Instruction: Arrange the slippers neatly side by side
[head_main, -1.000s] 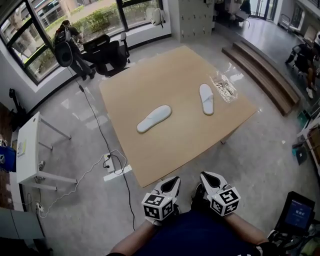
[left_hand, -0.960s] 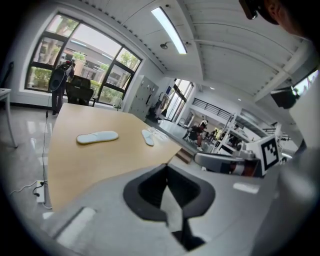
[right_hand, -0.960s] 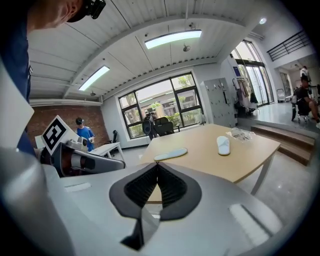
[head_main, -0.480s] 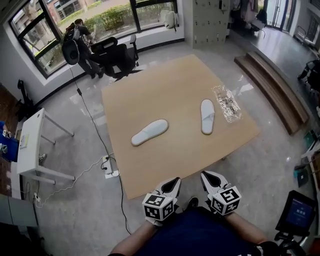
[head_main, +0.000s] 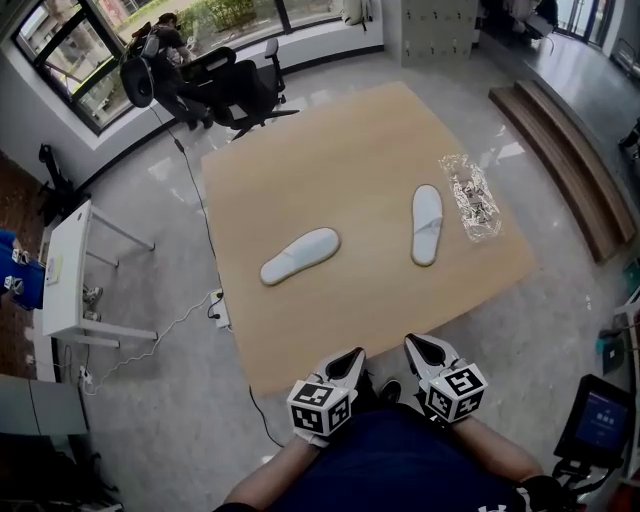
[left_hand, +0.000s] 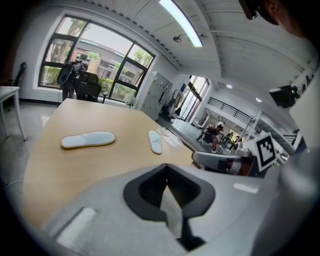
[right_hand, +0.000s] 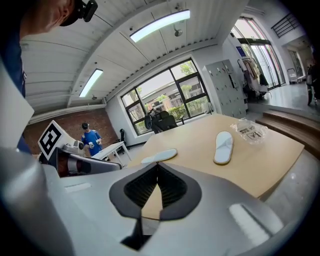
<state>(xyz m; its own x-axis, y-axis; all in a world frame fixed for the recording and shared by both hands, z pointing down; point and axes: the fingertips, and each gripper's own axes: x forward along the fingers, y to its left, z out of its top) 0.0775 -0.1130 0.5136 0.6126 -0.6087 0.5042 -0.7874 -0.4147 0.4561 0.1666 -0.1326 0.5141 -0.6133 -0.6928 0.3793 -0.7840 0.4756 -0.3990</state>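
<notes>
Two white slippers lie apart on the wooden table (head_main: 340, 140). The left slipper (head_main: 300, 255) (left_hand: 88, 140) (right_hand: 159, 156) lies slanted near the table's middle. The right slipper (head_main: 427, 224) (left_hand: 155, 142) (right_hand: 223, 147) lies roughly lengthwise further right, beside a clear plastic bag (head_main: 472, 196). My left gripper (head_main: 350, 357) (left_hand: 166, 167) and right gripper (head_main: 415, 345) (right_hand: 157, 166) hover side by side at the table's near edge, well short of both slippers. Both are shut with nothing between the jaws.
Black office chairs (head_main: 240, 90) stand beyond the table's far left corner. A white side table (head_main: 70, 270) is at the left, with a cable and power strip (head_main: 222, 310) on the floor. Wooden steps (head_main: 560, 140) run along the right. A small screen (head_main: 600, 425) stands at lower right.
Both grippers and the head have advanced toward the table, so its near edge now lies just ahead of the jaws. The slippers and the bag have not moved.
</notes>
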